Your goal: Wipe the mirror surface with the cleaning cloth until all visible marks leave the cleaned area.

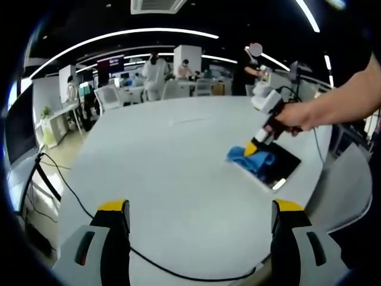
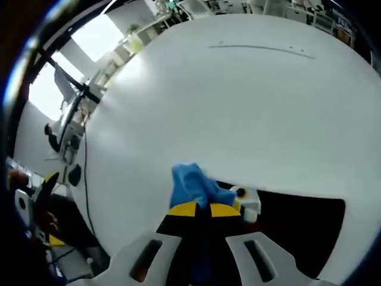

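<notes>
A dark rectangular mirror point(image 1: 280, 170) lies flat on the white table point(image 1: 178, 155), over to the right. A blue cleaning cloth point(image 1: 253, 159) rests on the mirror's near-left part. My right gripper point(image 1: 257, 145), held by a hand, is shut on the cloth and presses it down onto the glass. In the right gripper view the blue cloth point(image 2: 193, 186) bunches up between the yellow-tipped jaws of the right gripper point(image 2: 203, 210), with the mirror point(image 2: 297, 229) spreading dark to the right. My left gripper point(image 1: 199, 208) hovers open over the table, nothing between its jaws.
A black cable point(image 1: 172, 271) runs across the table's near edge and down the left side. Desks, chairs and people point(image 1: 155, 71) stand beyond the far edge. A faint seam point(image 2: 262, 49) crosses the tabletop.
</notes>
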`<move>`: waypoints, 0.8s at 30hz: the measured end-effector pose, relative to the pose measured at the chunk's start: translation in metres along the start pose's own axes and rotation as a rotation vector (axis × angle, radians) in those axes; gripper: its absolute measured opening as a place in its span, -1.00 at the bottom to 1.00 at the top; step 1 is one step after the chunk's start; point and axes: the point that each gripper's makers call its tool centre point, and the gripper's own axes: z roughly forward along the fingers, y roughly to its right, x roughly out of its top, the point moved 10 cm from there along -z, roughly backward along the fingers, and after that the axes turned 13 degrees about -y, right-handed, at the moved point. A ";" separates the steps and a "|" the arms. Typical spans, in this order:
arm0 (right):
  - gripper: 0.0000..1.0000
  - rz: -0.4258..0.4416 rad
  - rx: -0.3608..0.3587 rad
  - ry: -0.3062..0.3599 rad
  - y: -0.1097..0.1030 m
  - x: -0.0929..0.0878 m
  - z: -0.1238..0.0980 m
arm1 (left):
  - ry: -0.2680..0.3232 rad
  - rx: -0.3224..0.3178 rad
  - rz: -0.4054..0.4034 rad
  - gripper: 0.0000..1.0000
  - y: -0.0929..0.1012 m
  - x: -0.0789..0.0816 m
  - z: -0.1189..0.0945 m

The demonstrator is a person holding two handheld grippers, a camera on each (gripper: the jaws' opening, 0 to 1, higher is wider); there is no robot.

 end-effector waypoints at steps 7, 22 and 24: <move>-0.99 0.009 0.029 -0.010 -0.001 -0.006 -0.001 | 0.005 0.002 -0.012 0.99 0.000 0.000 0.001; -0.99 0.004 0.059 -0.013 -0.003 -0.023 0.001 | 0.004 0.003 0.007 0.99 0.011 0.003 0.009; -0.99 -0.005 0.059 -0.007 -0.002 -0.023 0.002 | 0.005 0.007 0.006 0.99 0.012 0.004 0.009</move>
